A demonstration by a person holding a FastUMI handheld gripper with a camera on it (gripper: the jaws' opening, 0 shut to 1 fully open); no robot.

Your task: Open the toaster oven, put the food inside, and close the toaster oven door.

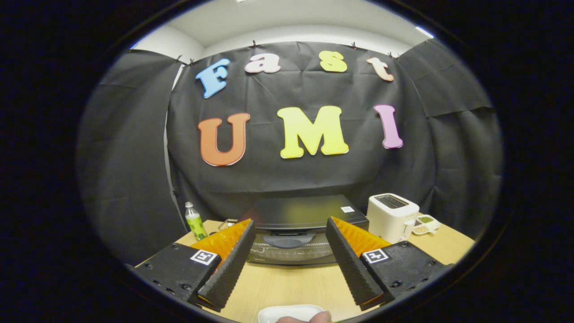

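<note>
Two fingers of my gripper (289, 244) stand spread wide over bare bench (291, 282), pinching nothing. Nearest me, at the bench's near edge, a white dish (289, 312) lies under my fingertip (320, 317). Beyond the fingers the oven (296, 224) sits at the far edge, door shut. A toaster (391, 215) stands just right of it, a bottle (194, 220) by the far left corner.

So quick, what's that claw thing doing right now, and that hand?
Gripper: open, holding nothing, toaster oven beyond the fingers.
Hand: touching the white dish; grip cannot be told.
</note>
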